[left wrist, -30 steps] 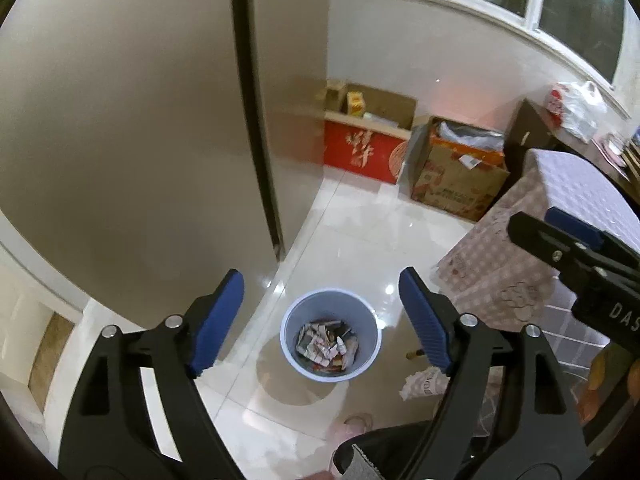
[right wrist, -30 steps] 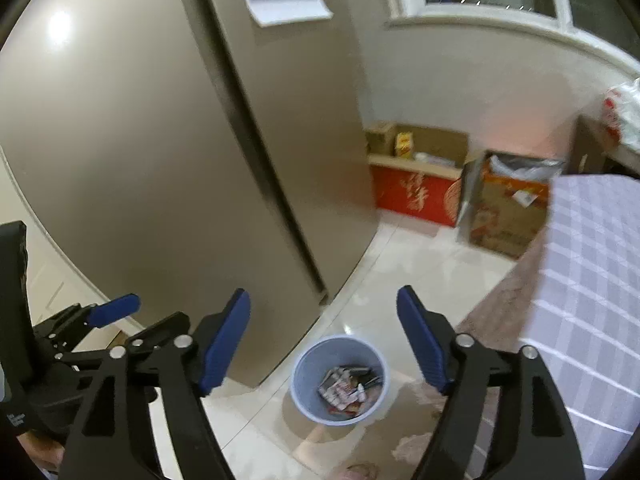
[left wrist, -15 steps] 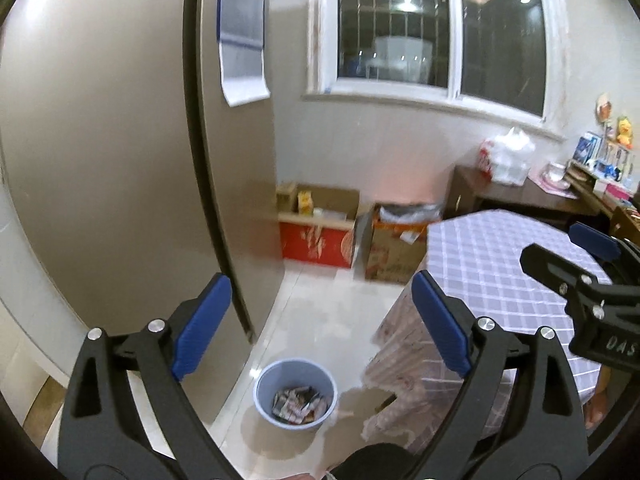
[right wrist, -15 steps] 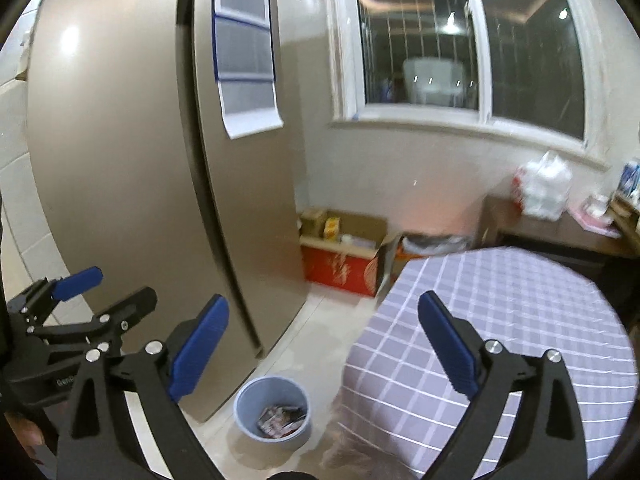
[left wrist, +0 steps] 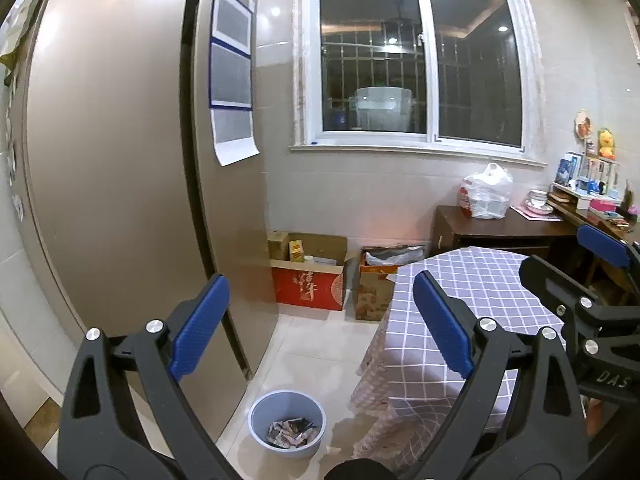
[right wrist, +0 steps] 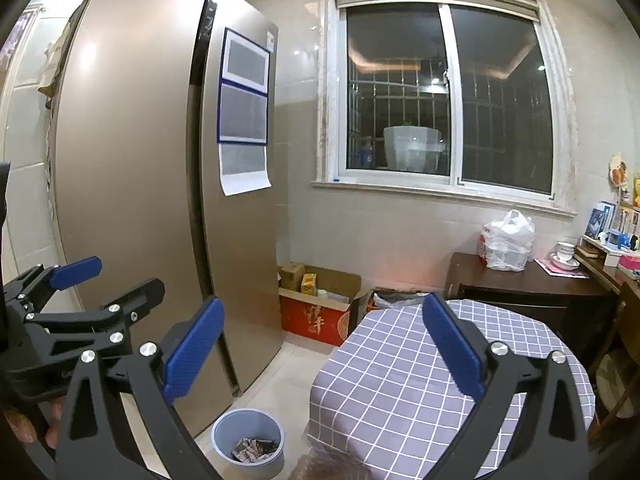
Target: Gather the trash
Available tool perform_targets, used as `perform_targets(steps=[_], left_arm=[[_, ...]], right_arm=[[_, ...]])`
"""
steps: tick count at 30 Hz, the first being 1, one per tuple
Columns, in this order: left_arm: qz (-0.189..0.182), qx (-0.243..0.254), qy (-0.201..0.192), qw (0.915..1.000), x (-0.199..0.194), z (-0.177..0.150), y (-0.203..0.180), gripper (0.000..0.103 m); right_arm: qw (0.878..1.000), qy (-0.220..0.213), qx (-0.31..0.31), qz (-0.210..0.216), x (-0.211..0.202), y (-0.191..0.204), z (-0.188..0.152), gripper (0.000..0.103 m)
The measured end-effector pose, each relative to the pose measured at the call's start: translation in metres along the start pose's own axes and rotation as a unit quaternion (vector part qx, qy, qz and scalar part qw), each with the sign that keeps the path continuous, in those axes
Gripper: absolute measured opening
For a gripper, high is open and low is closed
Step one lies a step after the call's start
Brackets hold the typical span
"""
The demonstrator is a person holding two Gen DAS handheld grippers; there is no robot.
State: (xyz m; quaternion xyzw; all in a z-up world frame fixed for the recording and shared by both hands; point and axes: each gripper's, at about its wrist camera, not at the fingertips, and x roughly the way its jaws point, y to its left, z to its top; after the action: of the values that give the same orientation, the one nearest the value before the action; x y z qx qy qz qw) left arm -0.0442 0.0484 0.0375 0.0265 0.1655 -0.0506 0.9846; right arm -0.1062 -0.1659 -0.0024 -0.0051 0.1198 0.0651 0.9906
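Observation:
A pale blue trash bin (left wrist: 286, 423) stands on the tiled floor between the fridge and the table, with several wrappers (left wrist: 294, 432) inside; it also shows in the right wrist view (right wrist: 248, 446). My left gripper (left wrist: 320, 324) is open and empty, held high above the floor. My right gripper (right wrist: 320, 344) is open and empty, level with the table top. The right gripper shows at the right edge of the left wrist view (left wrist: 592, 280), and the left gripper shows at the left of the right wrist view (right wrist: 100, 280).
A tall bronze fridge (left wrist: 120, 160) stands at the left. A table with a purple checked cloth (right wrist: 420, 368) is at the right. Cardboard boxes (left wrist: 312, 276) sit under the window. A dark sideboard (left wrist: 500, 228) carries a plastic bag (left wrist: 486, 192).
Both grippers have risen and tilted up from looking down at the bin; the bin has dropped to the bottom of both views, and window and table top have come into view.

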Motion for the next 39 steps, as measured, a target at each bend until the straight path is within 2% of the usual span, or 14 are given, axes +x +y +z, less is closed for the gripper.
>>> perform_targets(steps=[15,39], left_arm=[[0.001,0.01,-0.007,0.9999,-0.006,0.002,-0.019,0.091],[0.0,0.01,-0.007,0.9999,-0.006,0.001,-0.021,0.091]], right_arm=[[1.0,-0.013,0.0,-0.013,-0.005,-0.005,-0.003,0.097],[1.0,-0.009,0.004,-0.011,-0.004,-0.003,-0.003,0.097]])
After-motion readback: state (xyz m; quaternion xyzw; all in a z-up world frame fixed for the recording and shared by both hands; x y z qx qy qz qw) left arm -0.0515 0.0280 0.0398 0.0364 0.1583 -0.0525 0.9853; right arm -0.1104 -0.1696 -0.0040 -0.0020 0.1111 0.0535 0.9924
